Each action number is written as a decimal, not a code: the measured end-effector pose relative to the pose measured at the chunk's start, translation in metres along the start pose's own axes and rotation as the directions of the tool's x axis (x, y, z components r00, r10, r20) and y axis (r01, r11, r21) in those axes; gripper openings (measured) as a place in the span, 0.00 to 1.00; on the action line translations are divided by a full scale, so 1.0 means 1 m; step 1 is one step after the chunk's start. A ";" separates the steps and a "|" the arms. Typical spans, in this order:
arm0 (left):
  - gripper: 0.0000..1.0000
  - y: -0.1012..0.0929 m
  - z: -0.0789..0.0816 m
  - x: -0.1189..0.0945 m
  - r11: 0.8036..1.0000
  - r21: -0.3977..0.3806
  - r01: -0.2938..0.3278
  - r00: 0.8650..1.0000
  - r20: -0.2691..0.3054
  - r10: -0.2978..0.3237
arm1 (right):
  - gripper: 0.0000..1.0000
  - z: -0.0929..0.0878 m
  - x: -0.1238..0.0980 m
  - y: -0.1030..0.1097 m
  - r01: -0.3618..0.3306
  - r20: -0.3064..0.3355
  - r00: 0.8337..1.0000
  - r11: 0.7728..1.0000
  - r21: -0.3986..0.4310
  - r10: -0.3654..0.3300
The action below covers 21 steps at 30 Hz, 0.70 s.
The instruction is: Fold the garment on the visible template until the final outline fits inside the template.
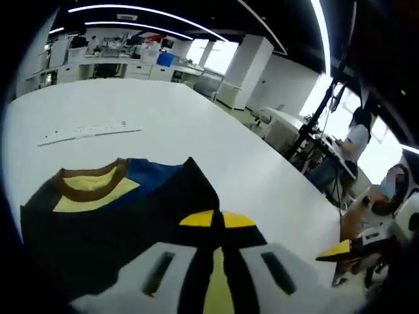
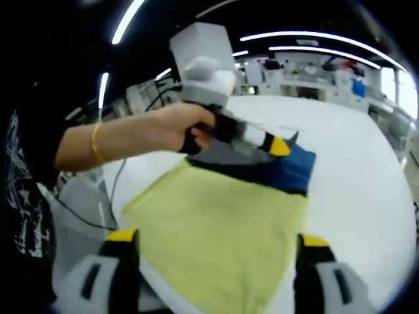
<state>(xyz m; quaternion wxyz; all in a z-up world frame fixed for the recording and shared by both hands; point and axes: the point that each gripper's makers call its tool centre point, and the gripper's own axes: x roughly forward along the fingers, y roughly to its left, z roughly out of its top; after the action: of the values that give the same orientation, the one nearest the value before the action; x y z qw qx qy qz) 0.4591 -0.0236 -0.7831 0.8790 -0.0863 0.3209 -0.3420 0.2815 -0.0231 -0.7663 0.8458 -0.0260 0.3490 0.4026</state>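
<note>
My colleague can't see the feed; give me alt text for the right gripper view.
A yellow and blue garment lies on a white table, between the right gripper's open yellow-tipped jaws. Beyond it, a person's hand holds the left gripper at the garment's far blue edge.

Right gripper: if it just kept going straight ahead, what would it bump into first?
Probably the yellow garment, spread between the right gripper fingers. Beyond it sits the left gripper, though depth is unclear.

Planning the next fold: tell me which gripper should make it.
Left, probably. The left gripper sits at the T-shirt's far blue edge, jaws nearly closed around fabric. The right gripper hangs open at the near yellow hem, gripping nothing.
</note>
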 end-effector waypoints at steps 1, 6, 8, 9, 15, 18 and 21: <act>0.00 -0.001 -0.004 0.003 1.000 0.004 0.003 1.000 -0.014 -0.003 | 0.99 0.000 0.000 0.000 0.000 0.001 1.000 1.000 0.000 0.000; 0.00 0.000 -0.022 0.012 1.000 0.000 -0.009 0.998 -0.056 0.009 | 0.99 0.001 0.000 -0.001 0.002 0.005 1.000 1.000 0.007 -0.002; 0.00 0.001 -0.026 0.016 1.000 -0.017 -0.013 0.998 -0.058 0.012 | 0.99 0.002 0.000 -0.002 0.004 0.007 1.000 1.000 0.007 -0.004; 0.00 0.001 -0.027 0.017 0.999 -0.040 -0.019 0.998 -0.054 0.016 | 0.99 0.003 0.000 -0.002 0.003 0.012 1.000 1.000 0.008 -0.003; 0.05 -0.013 -0.030 0.018 0.998 0.048 0.030 0.998 -0.049 -0.028 | 0.99 0.004 0.001 -0.004 0.004 0.018 1.000 1.000 0.009 -0.004; 0.19 -0.011 -0.021 0.014 0.997 0.075 0.027 1.000 -0.006 -0.027 | 0.99 0.003 0.001 -0.005 0.005 0.017 1.000 1.000 0.010 -0.005; 0.30 -0.006 -0.015 0.008 0.994 0.104 0.019 1.000 0.013 -0.021 | 0.99 0.003 0.001 -0.006 0.009 0.014 1.000 1.000 0.009 -0.009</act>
<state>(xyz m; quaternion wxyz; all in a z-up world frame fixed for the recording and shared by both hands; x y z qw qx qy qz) 0.4505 -0.0319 -0.7968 0.8810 -0.0462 0.2958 -0.3665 0.2876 -0.0254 -0.7663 0.8502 -0.0208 0.3446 0.3973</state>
